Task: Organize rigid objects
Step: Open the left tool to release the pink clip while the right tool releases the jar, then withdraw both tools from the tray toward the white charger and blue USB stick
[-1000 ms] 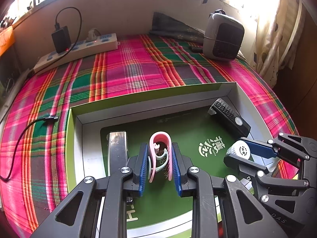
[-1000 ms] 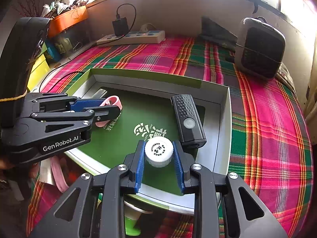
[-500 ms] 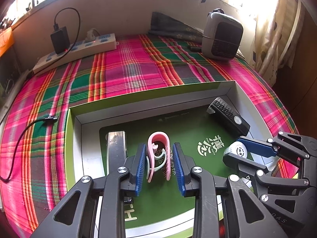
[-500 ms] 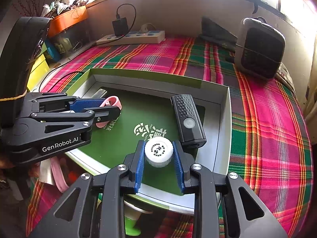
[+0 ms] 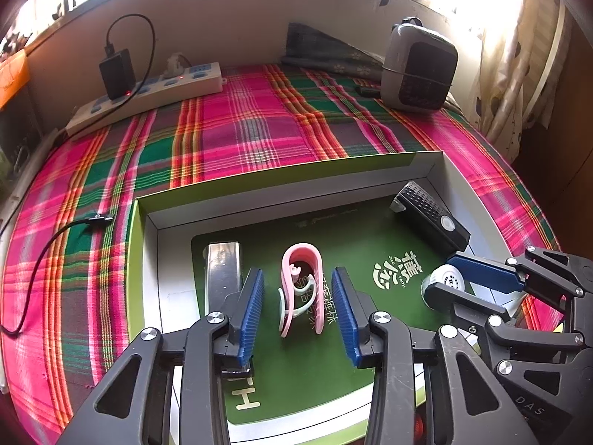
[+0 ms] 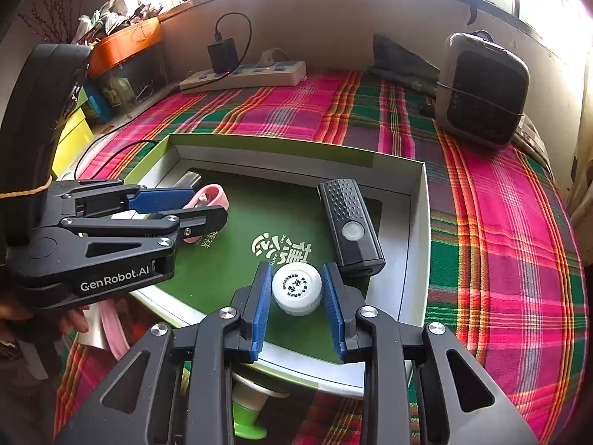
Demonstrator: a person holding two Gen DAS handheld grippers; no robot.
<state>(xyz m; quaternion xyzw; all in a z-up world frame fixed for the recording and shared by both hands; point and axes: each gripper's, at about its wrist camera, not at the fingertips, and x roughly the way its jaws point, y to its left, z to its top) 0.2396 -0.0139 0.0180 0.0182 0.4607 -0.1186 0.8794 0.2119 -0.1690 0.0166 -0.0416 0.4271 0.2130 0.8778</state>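
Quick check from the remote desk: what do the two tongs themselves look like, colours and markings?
Both match. The left tongs and right tongs have black plastic linkage arms with silver screws and triangular cut-outs, ending in ribbed blue pads. The left body reads "GenRobot.AI" in white in the right wrist view; yellow cord wraps its black handle. Letters "DAS" show on the right one.

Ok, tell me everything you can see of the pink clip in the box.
The pink clip is a glossy plastic loop, rounded at its far end, its two long arms running toward the camera. A pale, whitish curved piece sits inside and sticks out on its left. It stands on edge on the green floor of the box, right of a shiny metal bar. The left gripper straddles it; its jaws have just been opening, and there are gaps between both pads and the clip, so nothing grips it.
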